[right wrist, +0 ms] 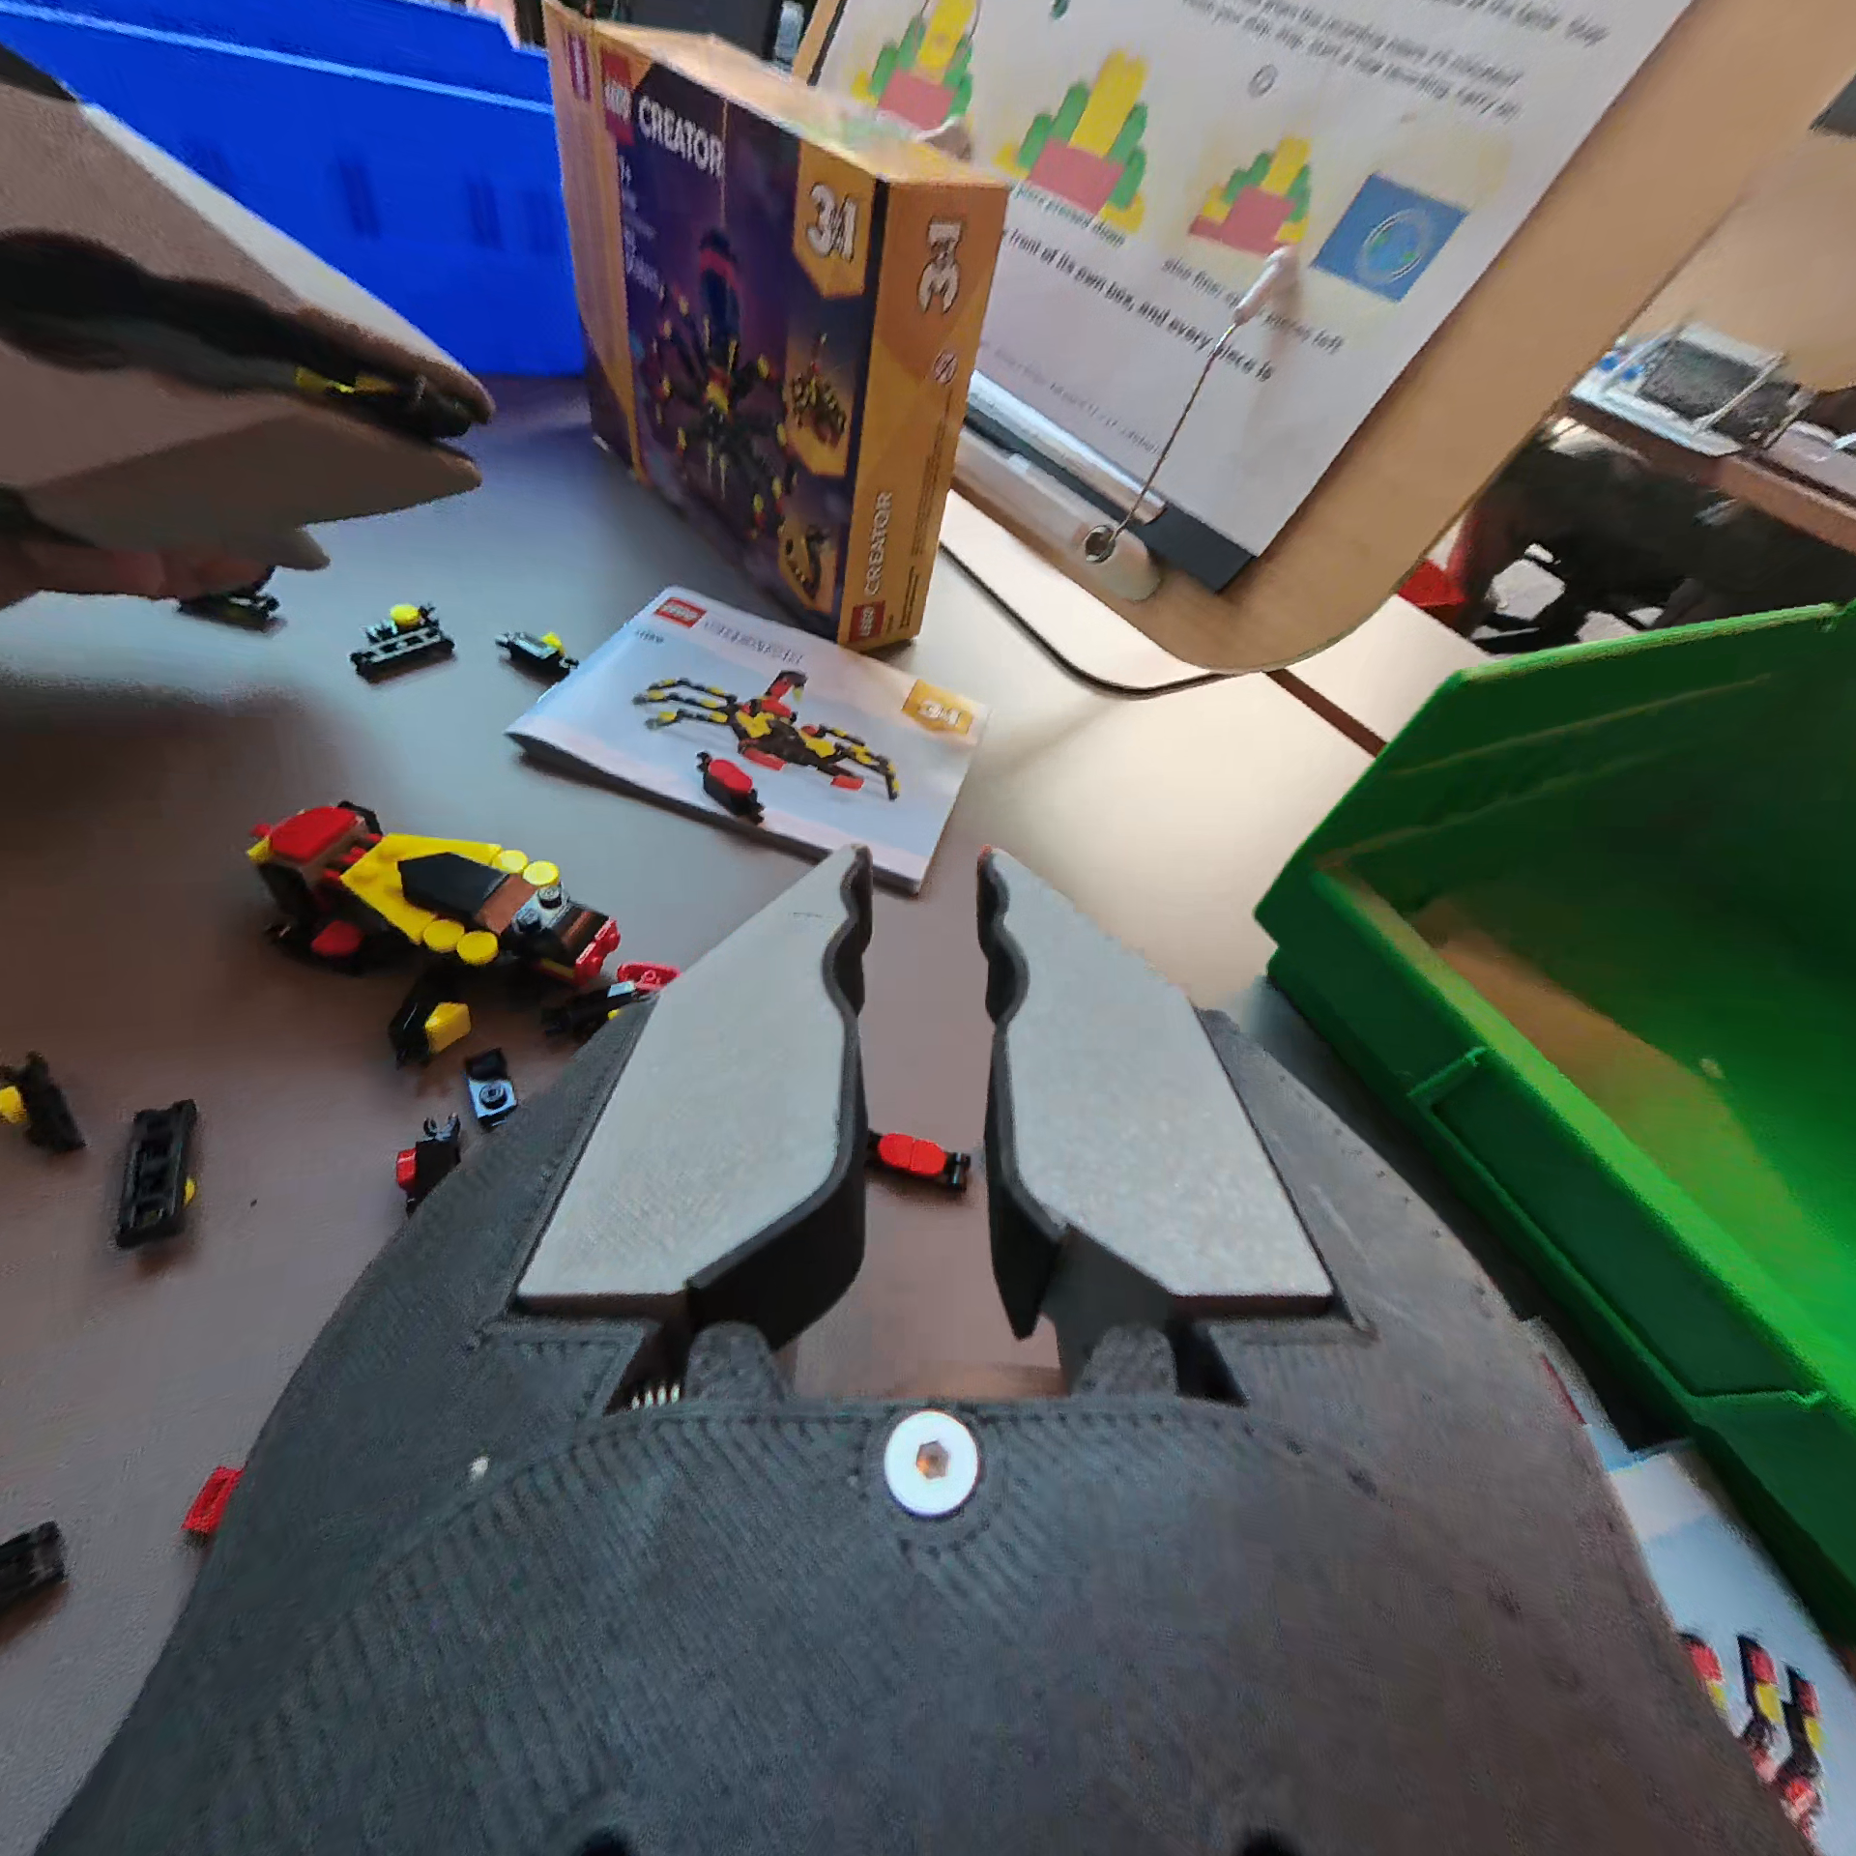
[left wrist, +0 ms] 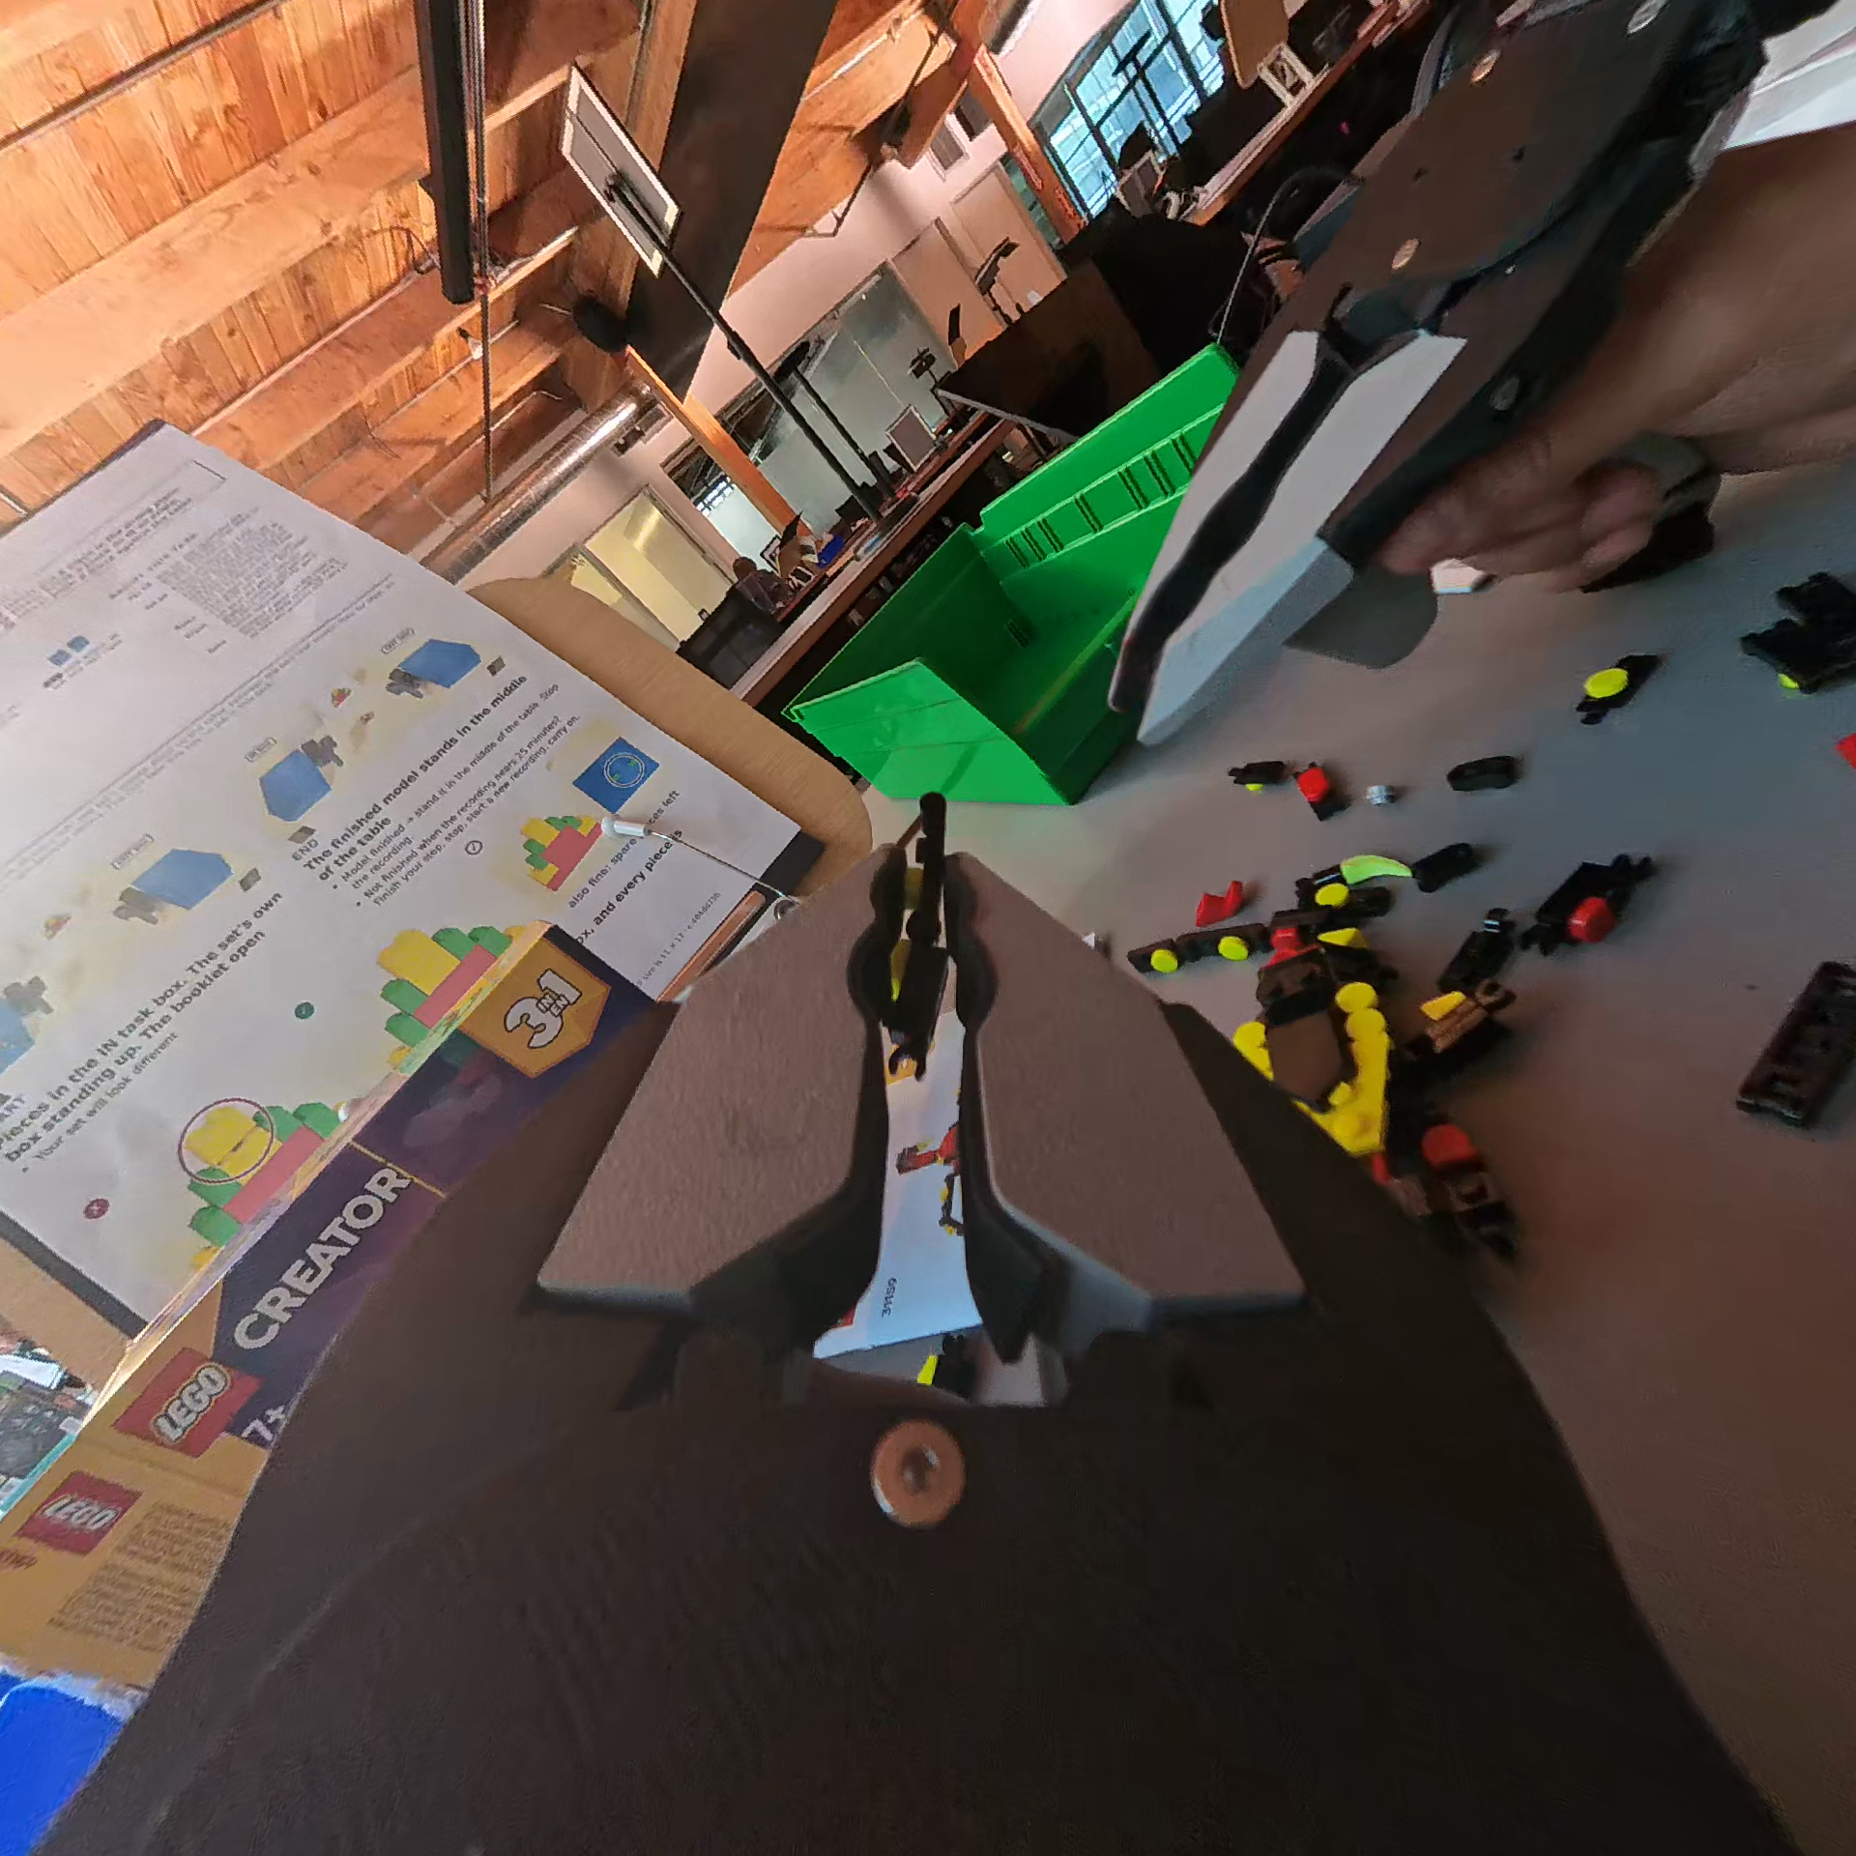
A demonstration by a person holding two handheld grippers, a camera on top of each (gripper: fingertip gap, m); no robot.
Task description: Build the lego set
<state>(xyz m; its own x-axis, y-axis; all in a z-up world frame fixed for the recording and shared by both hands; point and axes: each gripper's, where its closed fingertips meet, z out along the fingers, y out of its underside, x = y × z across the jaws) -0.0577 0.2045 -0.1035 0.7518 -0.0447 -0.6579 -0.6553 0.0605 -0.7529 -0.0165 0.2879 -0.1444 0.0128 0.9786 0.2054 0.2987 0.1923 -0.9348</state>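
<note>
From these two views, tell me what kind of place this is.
Probably a shared workshop or lab: exposed wooden ceiling, rows of workbenches toward tall windows, and a grey table with a green bin and loose toy bricks.

Slim black-and-yellow brick piece (left wrist: 926, 934) upright, pinched between the left claw (left wrist: 922, 874) pads.
</note>
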